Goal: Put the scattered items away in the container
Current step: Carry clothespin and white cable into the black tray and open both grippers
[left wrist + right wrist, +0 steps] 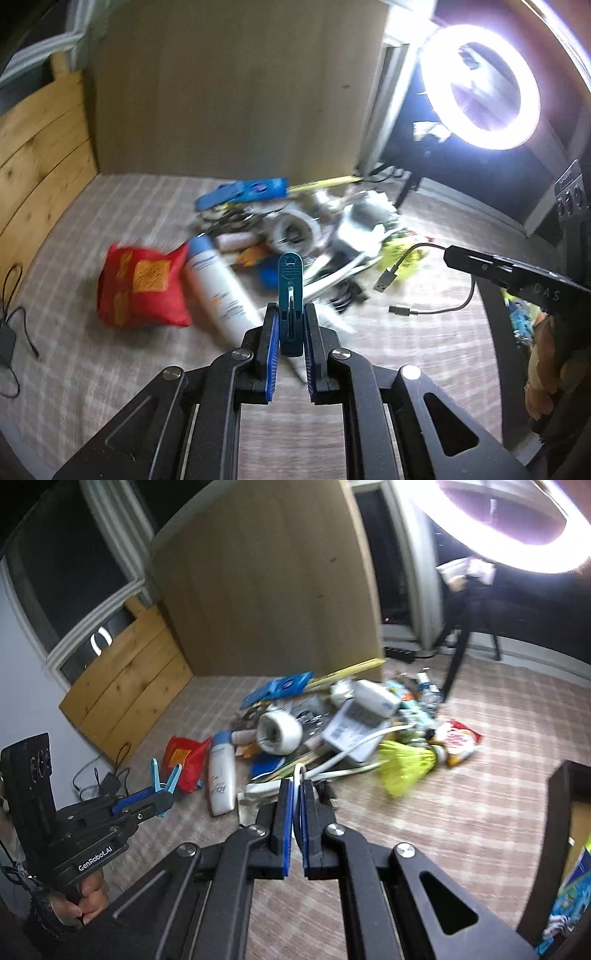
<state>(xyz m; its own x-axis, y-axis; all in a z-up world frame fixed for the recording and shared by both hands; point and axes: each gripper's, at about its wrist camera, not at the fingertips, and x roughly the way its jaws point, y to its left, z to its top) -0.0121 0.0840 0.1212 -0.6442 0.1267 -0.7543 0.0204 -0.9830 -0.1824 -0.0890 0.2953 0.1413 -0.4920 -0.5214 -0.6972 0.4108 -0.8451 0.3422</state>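
Checked mat [92, 354]: bare room on the near side of the clutter pile [332, 723]; wooden board [236, 85] walls off the far side. Dark container [569, 834] sits at right of the pile, near edge only visible.

Left gripper [290, 328]: clamped on a teal clothes peg [290, 295], on the near side of the pile.

Right gripper [296, 794]: nearly closed, pinching a white cable [354, 746] that trails into the pile.

Step, judged: carry phase. Next: swing both loads right, over the container's rim, release.

Readable text near our grippers

We read "GenRobot.AI" on the left gripper [162, 799] body, at our right tool's left; other labels are too blurred to read.
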